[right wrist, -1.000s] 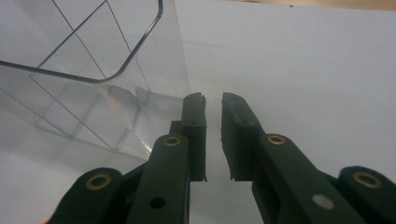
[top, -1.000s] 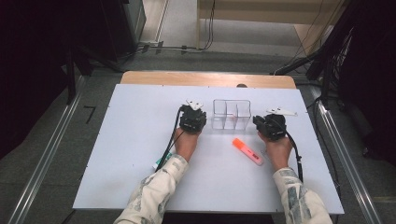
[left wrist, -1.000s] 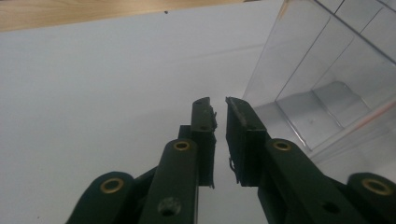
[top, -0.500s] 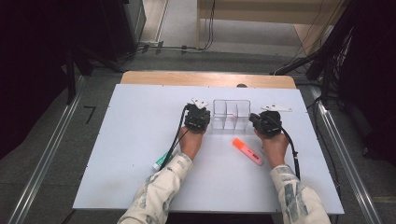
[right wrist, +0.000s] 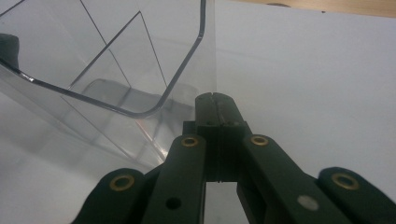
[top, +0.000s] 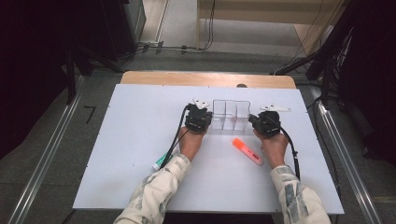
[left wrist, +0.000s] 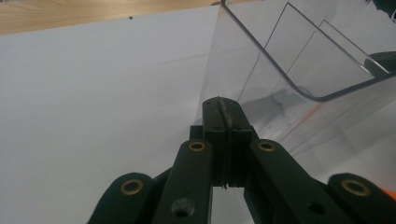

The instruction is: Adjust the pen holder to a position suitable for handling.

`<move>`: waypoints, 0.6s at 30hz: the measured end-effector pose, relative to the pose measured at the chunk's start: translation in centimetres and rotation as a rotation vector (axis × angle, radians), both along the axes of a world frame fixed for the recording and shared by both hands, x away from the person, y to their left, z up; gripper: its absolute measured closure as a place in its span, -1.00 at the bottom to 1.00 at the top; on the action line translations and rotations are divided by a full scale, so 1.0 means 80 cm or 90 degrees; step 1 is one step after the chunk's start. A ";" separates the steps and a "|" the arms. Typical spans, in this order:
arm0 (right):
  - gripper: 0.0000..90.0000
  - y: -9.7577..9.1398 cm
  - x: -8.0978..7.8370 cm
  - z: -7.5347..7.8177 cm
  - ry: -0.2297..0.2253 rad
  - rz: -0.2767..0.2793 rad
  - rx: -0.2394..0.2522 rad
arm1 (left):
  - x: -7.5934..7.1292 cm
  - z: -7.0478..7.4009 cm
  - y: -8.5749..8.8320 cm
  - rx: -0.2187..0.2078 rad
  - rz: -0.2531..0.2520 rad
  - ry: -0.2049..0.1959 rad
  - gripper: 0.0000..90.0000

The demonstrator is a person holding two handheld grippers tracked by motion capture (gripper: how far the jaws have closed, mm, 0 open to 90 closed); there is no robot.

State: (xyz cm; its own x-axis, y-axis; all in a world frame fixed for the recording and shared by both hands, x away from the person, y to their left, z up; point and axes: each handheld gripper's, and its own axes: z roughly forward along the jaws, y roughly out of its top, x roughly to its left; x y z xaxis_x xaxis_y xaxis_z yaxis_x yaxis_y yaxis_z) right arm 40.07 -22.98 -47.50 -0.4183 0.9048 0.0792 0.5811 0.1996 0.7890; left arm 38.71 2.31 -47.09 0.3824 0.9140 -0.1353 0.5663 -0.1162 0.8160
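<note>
A clear plastic organiser box (top: 231, 115) with three compartments stands mid-table. My left gripper (top: 201, 117) sits against its left end and my right gripper (top: 262, 121) against its right end. In the left gripper view the jaws are shut (left wrist: 225, 106), tips right at the box's near corner wall (left wrist: 280, 70), nothing between them. The right gripper view shows that gripper's jaws shut too (right wrist: 215, 100), beside the box's rounded corner (right wrist: 140, 60). An orange highlighter (top: 247, 151) lies on the table in front of the box, between the two hands.
A green and white pen-like item (top: 161, 161) lies by the left forearm. The white tabletop (top: 130, 121) ends in a wooden strip (top: 205, 78) at the far edge. Metal rails run down both sides of the table.
Both grippers have closed in a little on the box's two ends. The box and the highlighter have stayed in place.
</note>
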 end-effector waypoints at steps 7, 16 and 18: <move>0.95 0.013 -0.009 0.001 0.005 0.020 -0.001 | -0.014 0.000 0.019 -0.001 0.001 0.005 1.00; 0.95 0.045 -0.021 0.001 0.005 0.048 0.005 | -0.027 0.001 0.053 0.001 0.022 0.008 1.00; 0.95 0.053 -0.021 0.001 0.006 0.054 0.009 | -0.029 0.001 0.061 -0.004 0.029 0.010 1.00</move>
